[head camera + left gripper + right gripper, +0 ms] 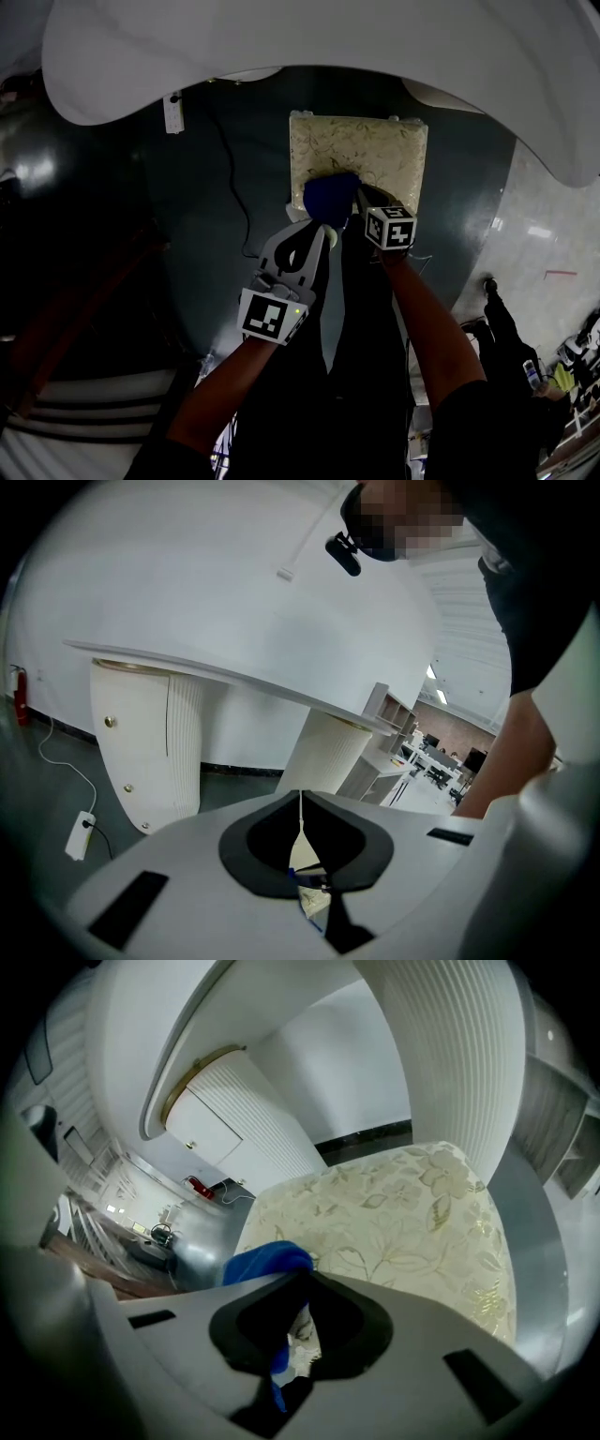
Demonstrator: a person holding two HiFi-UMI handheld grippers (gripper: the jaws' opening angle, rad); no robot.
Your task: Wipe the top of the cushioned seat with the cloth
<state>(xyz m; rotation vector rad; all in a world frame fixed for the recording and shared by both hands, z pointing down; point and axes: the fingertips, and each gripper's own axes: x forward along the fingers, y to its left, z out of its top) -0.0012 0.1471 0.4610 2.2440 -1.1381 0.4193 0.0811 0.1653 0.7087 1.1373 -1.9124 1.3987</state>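
One blue cloth (330,197), clamped in the right gripper (302,1281), sits at the one cushioned seat's (384,150) near edge, bare top ahead; the left gripper (301,808), closed empty, hangs just beside.

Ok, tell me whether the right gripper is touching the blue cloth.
Touching. The right gripper view shows the blue cloth pinched between the right gripper's jaws, bulging beyond them over the cream floral cushioned seat.
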